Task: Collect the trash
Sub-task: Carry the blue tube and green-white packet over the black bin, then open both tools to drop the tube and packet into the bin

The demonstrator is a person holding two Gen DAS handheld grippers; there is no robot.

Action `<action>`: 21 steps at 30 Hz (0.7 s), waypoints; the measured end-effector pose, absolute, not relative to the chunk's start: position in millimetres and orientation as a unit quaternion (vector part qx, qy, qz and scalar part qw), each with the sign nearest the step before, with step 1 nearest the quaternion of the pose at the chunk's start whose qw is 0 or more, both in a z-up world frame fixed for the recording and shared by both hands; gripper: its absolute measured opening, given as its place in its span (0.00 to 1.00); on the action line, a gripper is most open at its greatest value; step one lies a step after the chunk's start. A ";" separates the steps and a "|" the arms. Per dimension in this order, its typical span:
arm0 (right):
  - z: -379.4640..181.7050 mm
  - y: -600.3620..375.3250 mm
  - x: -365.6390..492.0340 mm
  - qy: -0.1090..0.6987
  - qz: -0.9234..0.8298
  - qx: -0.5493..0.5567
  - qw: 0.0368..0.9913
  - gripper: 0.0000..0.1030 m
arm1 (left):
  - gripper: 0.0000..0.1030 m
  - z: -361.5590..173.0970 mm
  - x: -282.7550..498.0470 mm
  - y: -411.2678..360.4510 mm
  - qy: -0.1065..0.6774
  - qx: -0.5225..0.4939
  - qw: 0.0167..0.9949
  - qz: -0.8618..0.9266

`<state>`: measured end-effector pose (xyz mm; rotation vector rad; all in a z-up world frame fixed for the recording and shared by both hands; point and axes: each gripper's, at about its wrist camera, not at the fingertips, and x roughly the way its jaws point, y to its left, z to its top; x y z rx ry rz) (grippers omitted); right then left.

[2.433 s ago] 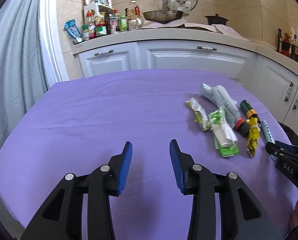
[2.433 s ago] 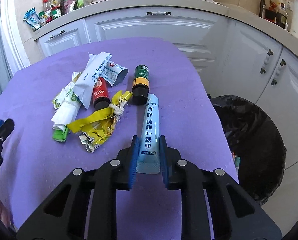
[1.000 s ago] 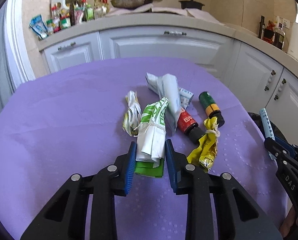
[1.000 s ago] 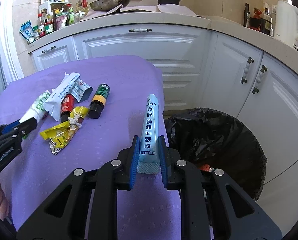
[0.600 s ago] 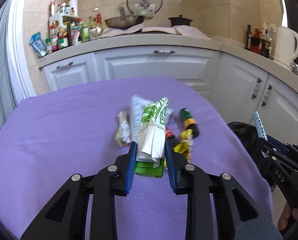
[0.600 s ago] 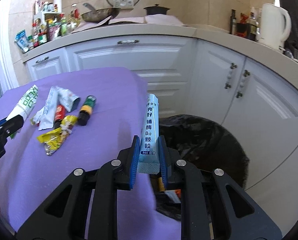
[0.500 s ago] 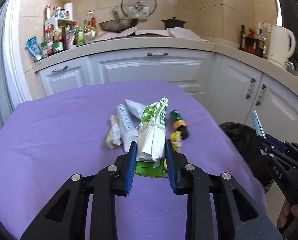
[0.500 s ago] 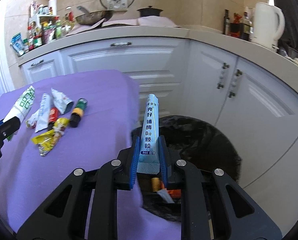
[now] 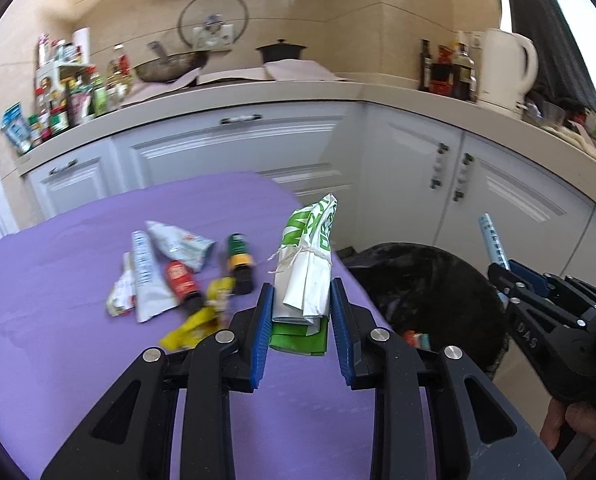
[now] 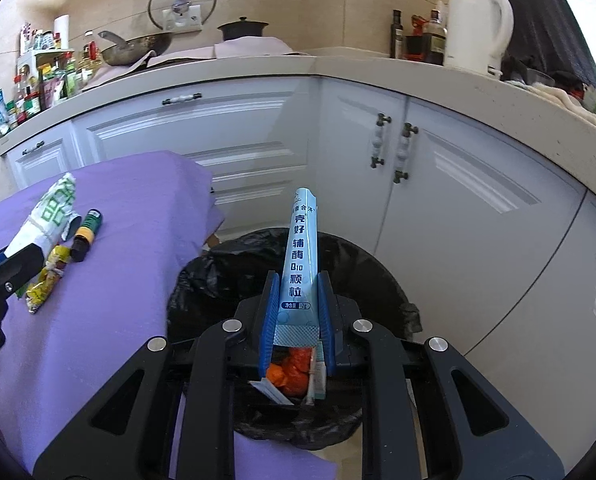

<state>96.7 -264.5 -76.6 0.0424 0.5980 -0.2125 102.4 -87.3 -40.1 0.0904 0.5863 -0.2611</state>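
My left gripper (image 9: 301, 304) is shut on a green-and-white tied wrapper (image 9: 308, 264), held above the right edge of the purple table (image 9: 57, 280). The right gripper (image 10: 297, 296) is shut on a light blue sachet (image 10: 302, 256) that stands upright over the black-lined trash bin (image 10: 362, 264). Orange and white trash (image 10: 293, 372) lies inside the bin. In the left wrist view the bin (image 9: 438, 292) sits right of the table, with the right gripper (image 9: 506, 268) and its sachet (image 9: 492, 240) above it. Left on the table are white wrappers (image 9: 145, 272), a red bottle (image 9: 181, 284), a green bottle (image 9: 239, 260) and a yellow wrapper (image 9: 201, 320).
White cabinets (image 10: 438, 184) curve round behind the bin, under a beige counter (image 10: 338, 64). On the counter stand a white kettle (image 10: 478, 24), a wok (image 10: 137, 46), a black pot (image 10: 241, 28) and several bottles (image 10: 45, 80). A hand (image 9: 570, 428) shows at the lower right.
Both grippers have swung right with their loads: the wrapper from above the pile to the table's right edge, the sachet from the table's edge to over the bin.
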 end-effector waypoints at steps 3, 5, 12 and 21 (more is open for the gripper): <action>-78.6 -271.1 95.6 0.292 -0.109 0.021 0.950 0.18 | 0.28 -41.2 102.4 -100.9 0.283 0.051 0.947 -0.139; -79.2 -274.2 96.1 0.292 -0.111 0.021 0.950 0.18 | 0.28 -41.9 102.6 -110.1 0.280 0.057 0.947 -0.144; -82.8 -289.8 100.4 0.291 -0.122 0.026 0.948 0.18 | 0.28 -48.3 108.8 -131.0 0.283 0.069 0.945 -0.146; -89.0 -311.1 112.3 0.288 -0.147 0.032 0.946 0.37 | 0.36 -61.1 127.6 -165.9 0.279 0.102 0.945 -0.140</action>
